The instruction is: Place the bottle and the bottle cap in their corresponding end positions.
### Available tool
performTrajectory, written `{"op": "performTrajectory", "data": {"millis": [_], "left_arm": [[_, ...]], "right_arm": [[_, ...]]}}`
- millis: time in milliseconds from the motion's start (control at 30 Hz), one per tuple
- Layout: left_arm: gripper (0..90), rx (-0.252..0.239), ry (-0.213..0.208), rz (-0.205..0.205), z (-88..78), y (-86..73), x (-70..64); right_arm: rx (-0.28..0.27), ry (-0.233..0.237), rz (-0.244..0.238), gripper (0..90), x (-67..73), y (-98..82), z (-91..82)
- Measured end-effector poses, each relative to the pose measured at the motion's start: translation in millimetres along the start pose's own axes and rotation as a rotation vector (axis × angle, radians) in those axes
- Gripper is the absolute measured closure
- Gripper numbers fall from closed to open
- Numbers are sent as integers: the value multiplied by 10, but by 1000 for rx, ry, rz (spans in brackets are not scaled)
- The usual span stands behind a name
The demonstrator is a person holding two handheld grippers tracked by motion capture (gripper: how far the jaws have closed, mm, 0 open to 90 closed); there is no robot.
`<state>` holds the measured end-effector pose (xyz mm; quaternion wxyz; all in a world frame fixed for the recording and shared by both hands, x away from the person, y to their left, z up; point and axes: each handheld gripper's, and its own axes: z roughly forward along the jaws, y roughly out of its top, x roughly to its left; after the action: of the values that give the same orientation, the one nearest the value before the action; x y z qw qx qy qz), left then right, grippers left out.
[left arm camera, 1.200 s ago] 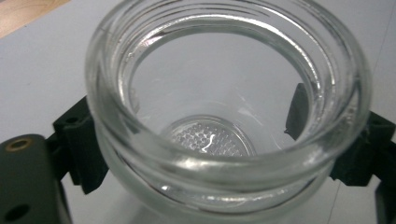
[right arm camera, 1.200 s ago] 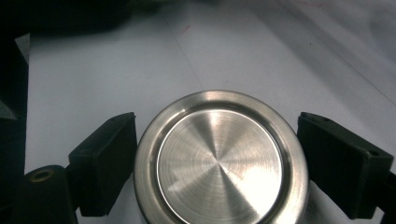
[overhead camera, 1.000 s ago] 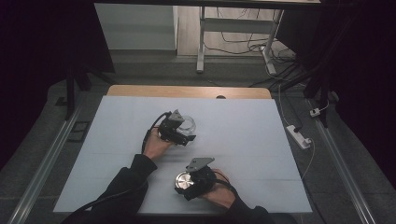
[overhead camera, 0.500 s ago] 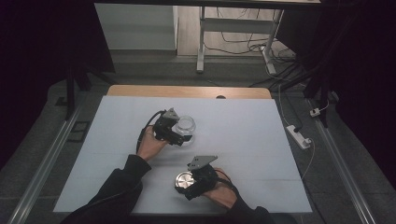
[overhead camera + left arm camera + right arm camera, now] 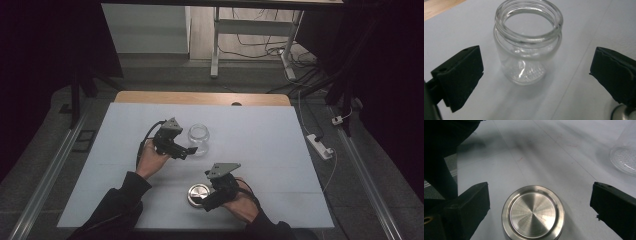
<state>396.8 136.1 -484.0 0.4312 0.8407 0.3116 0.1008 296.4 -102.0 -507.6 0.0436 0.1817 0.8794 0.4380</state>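
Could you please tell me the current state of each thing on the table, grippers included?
Glass jar: upright, open, no lid, empty, standing free on the table.
Metal lid: lying flat on the table, off the jar, touched by neither pad.
Left gripper: open, jaws just opened, jar between them untouched.
Right gripper: open, jaws just opened, either side of the lid.

The jar [image 5: 198, 135] is standing upright on the table [image 5: 280, 150], mid-table; the lid [image 5: 198, 194] is lying flat nearer the person, apart from the jar, slightly before it.
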Motion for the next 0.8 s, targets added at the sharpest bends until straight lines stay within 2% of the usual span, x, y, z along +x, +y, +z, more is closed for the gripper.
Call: {"op": "performTrajectory", "data": {"millis": [433, 800], "left_arm": [[0, -40, -17, -27, -229, -178, -59], [0, -42, -33, -19, -353, -283, -194]], "right_arm": [[-12, -17, 6, 13, -11, 5, -95], [-33, -35, 11, 6, -30, -3, -193]]}}
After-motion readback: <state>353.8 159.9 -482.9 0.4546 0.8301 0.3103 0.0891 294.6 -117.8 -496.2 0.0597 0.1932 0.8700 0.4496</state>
